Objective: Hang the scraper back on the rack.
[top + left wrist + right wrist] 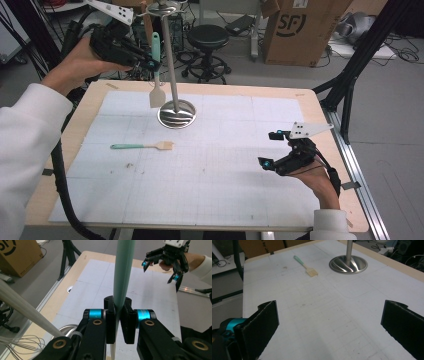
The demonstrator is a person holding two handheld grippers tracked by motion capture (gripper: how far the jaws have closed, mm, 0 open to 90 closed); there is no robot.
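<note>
My left gripper [151, 64] is raised at the far left, shut on the teal handle of a spatula [156, 75] whose pale blade hangs down beside the pole of a steel stand [176, 112]. In the left gripper view both pads pinch the teal handle [123, 272]. A teal-handled brush [142, 146] lies flat on the white mat, left of centre, and also shows in the right gripper view as the brush [306, 266] ahead of the stand's base [348, 264]. My right gripper [273, 150] hovers low at the right, jaws wide open, nothing between them.
A white gridded mat [210, 165] covers the wooden table [320, 107]. Behind the table stand a black stool [207, 37] and a cardboard box [300, 30]. A black tripod leg [350, 75] stands at the right. A wire whisk [17, 345] shows at lower left.
</note>
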